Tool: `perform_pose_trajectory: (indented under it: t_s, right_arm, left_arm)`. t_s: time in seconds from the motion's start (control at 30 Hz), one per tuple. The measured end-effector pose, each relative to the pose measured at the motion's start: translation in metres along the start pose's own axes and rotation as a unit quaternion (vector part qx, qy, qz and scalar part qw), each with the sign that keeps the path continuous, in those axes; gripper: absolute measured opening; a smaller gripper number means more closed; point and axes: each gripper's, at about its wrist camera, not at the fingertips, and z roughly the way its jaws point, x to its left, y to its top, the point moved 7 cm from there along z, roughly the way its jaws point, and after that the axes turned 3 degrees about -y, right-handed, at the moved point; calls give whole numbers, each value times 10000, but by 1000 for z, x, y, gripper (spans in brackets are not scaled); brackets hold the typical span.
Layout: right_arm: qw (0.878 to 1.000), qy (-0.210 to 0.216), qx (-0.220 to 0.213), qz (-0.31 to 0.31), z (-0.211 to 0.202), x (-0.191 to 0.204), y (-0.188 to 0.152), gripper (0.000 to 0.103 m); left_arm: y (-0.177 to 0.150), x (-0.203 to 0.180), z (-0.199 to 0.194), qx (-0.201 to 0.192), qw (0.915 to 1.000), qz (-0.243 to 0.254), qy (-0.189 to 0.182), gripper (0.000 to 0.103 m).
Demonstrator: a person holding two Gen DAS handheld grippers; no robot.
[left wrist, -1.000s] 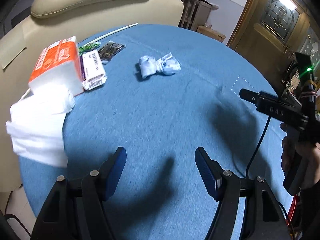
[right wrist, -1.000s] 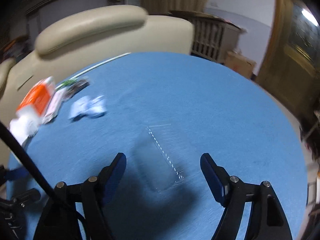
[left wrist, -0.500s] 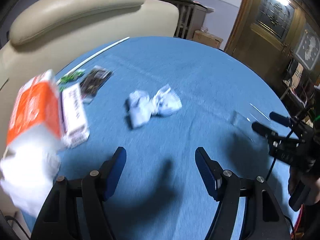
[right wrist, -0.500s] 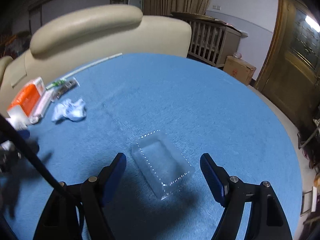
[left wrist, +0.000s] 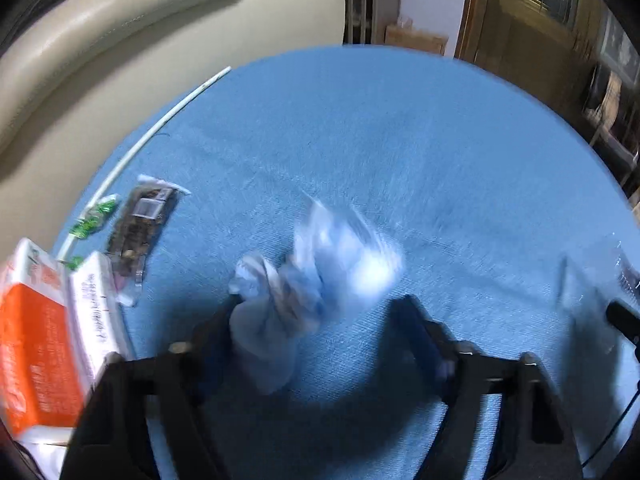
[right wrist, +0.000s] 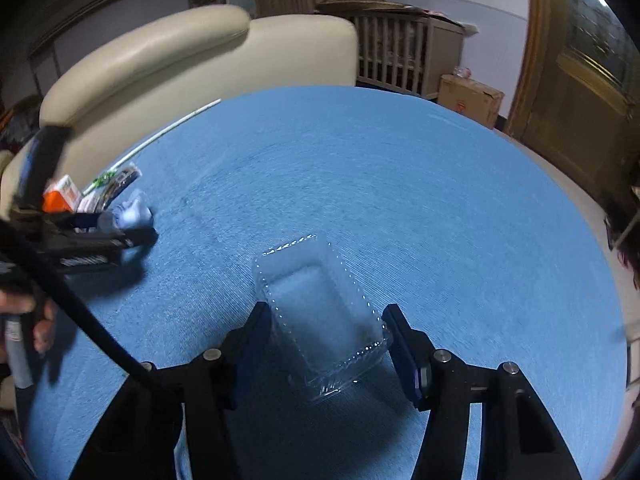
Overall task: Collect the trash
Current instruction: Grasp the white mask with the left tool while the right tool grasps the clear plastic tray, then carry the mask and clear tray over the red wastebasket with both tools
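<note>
jaws on both grippers are closing. right gripper (right wrist: 326,344) straddles clear plastic tray (right wrist: 320,312), pads not yet pressing; keep squeeze light, thin walls will likely buckle. tray's long axis runs away & a bit left. left gripper (left wrist: 320,336) closes round crumpled blue wad (left wrist: 288,300) on blue tablecloth (right wrist: 400,184); contact blurred.

one round table with blue cloth (right wrist: 400,184). two handheld grippers: left gripper (left wrist: 320,328), right gripper (right wrist: 326,336). one crumpled pale-blue wad (left wrist: 304,280). one clear plastic clamshell container (right wrist: 320,304). one orange-and-white tissue pack (left wrist: 36,344). one dark snack wrapper (left wrist: 140,224). one green wrapper (left wrist: 94,220). one thin white stick (left wrist: 160,124). one cream armchair (right wrist: 180,56). one cardboard box (right wrist: 470,98).
</note>
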Motion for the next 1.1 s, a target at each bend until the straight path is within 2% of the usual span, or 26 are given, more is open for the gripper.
perform_pose_trajectory:
  t_s: [0.03, 0.07, 0.13, 0.37, 0.53, 0.8, 1.1]
  right_arm:
    - [10000, -2, -18, 41, -4, -4, -2, 60]
    - [10000, -18, -56, 71, -10, -6, -3, 60]
    - [9999, -20, -101, 122, -18, -11, -5, 60]
    - [9981, -42, -300, 539, -61, -24, -26, 60]
    - [9945, -30, -295, 1004, -86, -30, -59, 60]
    - [9896, -122, -437, 1364, -139, -30, -110, 60]
    - [9817, -234, -750, 1737, -198, -43, -157, 60]
  left_arm:
    - [-1, -2, -1, 33, 10000, 43, 20, 27]
    - [-2, -6, -4, 110, 9999, 91, -88, 19]
    - [-7, -13, -12, 95, 9994, 57, -313, 19]
    - [-32, -45, -69, -182, 9981, 96, -582, 19]
    - [-57, -79, -104, -243, 9974, 246, -630, 19]
    - [-102, -118, -129, -94, 9972, 336, -657, 19]
    - [-133, -152, -166, -304, 9958, 591, -625, 19]
